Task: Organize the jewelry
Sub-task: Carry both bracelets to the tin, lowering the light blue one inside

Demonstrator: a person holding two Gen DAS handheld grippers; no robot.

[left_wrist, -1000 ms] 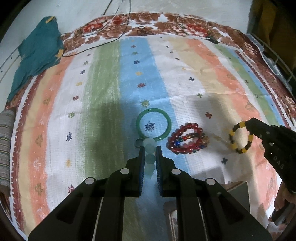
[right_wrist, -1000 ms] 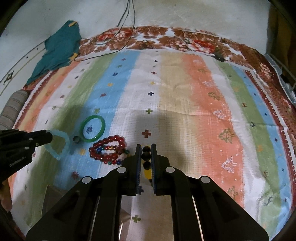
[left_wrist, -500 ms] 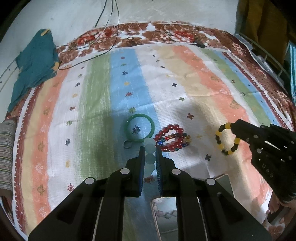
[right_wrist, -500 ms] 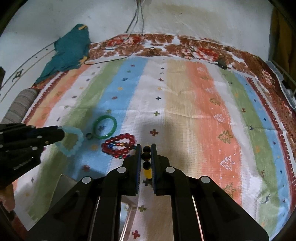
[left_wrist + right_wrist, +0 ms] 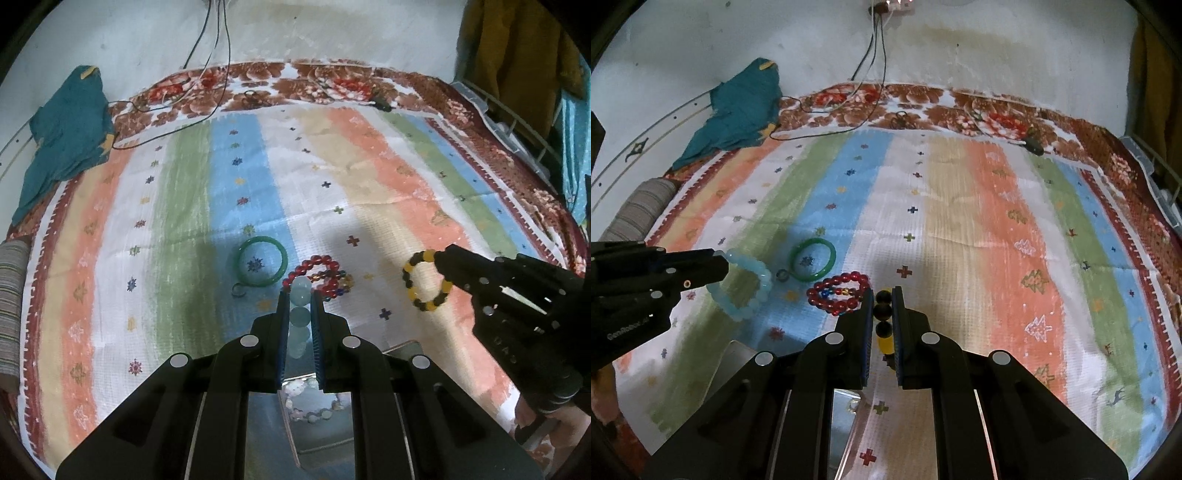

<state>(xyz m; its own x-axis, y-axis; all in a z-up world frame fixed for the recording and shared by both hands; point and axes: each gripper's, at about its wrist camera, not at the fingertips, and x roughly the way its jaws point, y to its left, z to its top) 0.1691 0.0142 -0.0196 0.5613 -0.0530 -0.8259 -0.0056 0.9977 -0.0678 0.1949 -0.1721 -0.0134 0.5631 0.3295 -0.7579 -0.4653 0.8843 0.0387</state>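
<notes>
My left gripper is shut on a pale aqua bead bracelet, which hangs as a loop in the right wrist view. My right gripper is shut on a black and yellow bead bracelet, seen dangling from its tip in the left wrist view. On the striped cloth lie a green bangle, a small metal ring and a red bead bracelet. A clear box with a pale bead string inside sits below my left gripper.
A teal cloth lies at the far left corner of the striped spread. Cables trail down the white wall onto the floral border. A striped roll lies at the left edge. A wire rack stands at the right.
Both grippers have lifted and drawn back with their bracelets. The jewelry on the cloth looks smaller and farther away, and the clear box has come into view beneath the left gripper.
</notes>
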